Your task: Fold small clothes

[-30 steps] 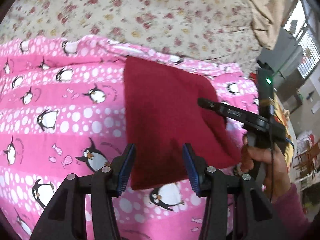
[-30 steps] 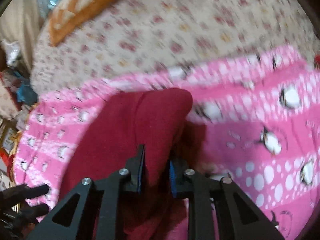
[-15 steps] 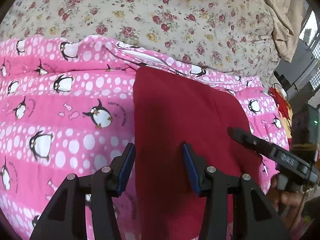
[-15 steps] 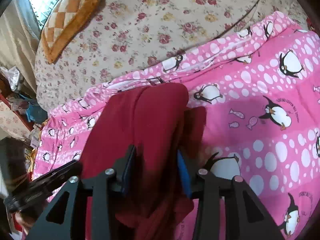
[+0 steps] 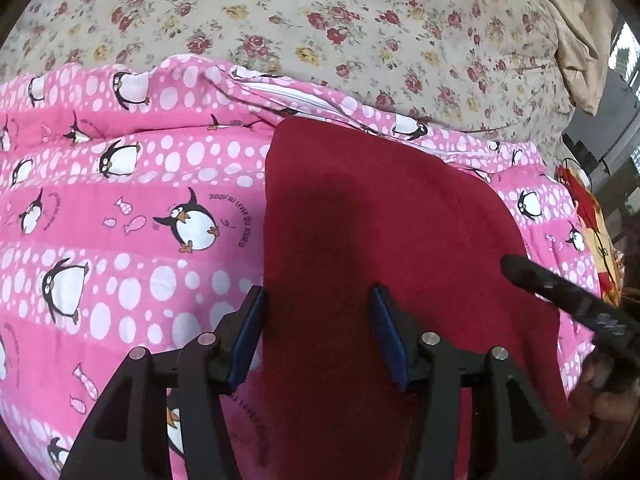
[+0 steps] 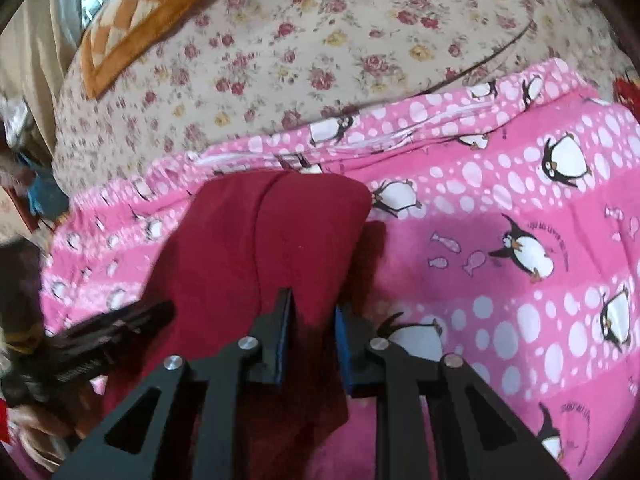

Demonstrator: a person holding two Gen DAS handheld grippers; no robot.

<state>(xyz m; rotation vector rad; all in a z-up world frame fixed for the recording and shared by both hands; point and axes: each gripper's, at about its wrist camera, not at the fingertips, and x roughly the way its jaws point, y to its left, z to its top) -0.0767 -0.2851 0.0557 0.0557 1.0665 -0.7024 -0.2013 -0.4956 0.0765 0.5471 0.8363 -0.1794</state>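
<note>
The left tool is spread wide above the red cloth. The right tool pinches a raised fold of that cloth, which lies on the pink penguin blanket near the blanket's far edge on the flowered bed.

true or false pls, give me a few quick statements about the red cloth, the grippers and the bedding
1. The red garment lies on a pink penguin blanket. True.
2. The left gripper is clamped shut. False: its jaws stand wide apart over the cloth.
3. The right gripper has red cloth between its fingers. True.
4. The sheet beyond the blanket is plain blue. False: it is a floral sheet, cream with roses.
5. An orange checked cushion shows in the right wrist view. True.
</note>
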